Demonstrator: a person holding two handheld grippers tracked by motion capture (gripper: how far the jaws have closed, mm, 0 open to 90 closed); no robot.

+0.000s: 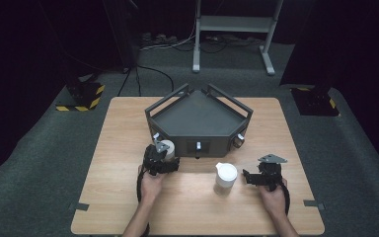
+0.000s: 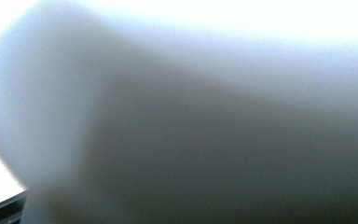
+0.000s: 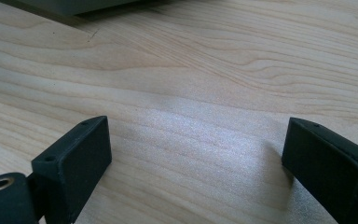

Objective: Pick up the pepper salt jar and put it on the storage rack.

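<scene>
Left gripper on the white cup, hard by the tray front.

Left gripper (image 1: 167, 157) pinches a white cup (image 1: 169, 149) just before the dark tray (image 1: 197, 143). Right gripper (image 3: 196, 154) spread over bare table (image 1: 128, 123), near the right edge; white lidded jar (image 1: 225, 177) stands between the hands, apart from both.

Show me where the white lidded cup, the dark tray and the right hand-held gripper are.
white lidded cup (image 1: 226, 173): high view, on its round lid.
dark tray (image 1: 197, 120): high view, on its bare floor.
right hand-held gripper (image 3: 193, 154): right gripper view, midway between its two open black jaws, over the wood.
</scene>
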